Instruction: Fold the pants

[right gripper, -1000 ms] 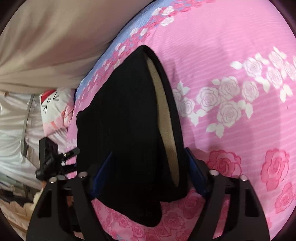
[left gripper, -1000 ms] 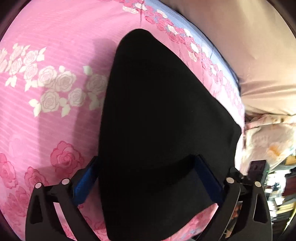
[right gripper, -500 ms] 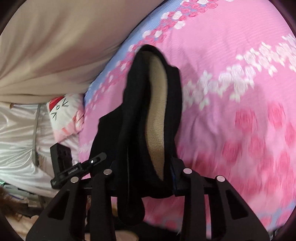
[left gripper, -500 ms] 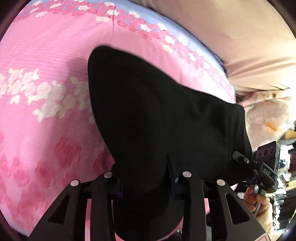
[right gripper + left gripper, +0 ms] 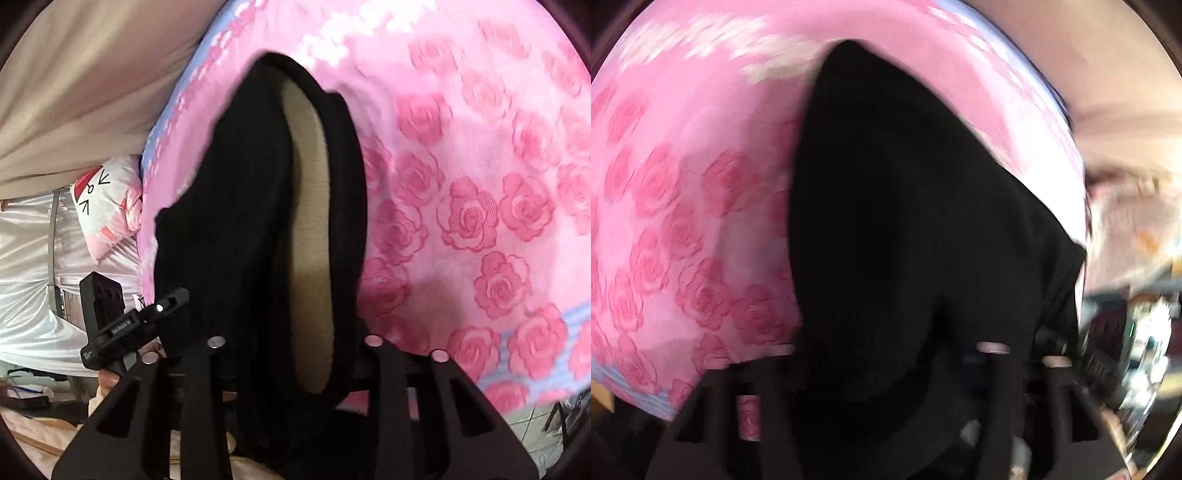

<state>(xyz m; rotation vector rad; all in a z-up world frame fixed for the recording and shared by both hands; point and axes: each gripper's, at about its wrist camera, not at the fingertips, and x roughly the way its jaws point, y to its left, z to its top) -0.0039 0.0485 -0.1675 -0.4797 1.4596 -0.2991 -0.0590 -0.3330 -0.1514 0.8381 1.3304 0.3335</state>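
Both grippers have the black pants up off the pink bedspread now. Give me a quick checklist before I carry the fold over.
1. Right gripper clamped on the black pants: ok, cloth is bunched between the jaws, which have just been closing.
2. Left gripper clamped on the pants: ok, dark cloth fills the narrow gap, though that view is blurred.
3. Tan lining hidden: not ok, it shows at the open edge.
4. Far end resting on the pink bedspread: ok.
5. Landing area free: ok as far as seen.
6. Pants flat, no twist: cannot tell.
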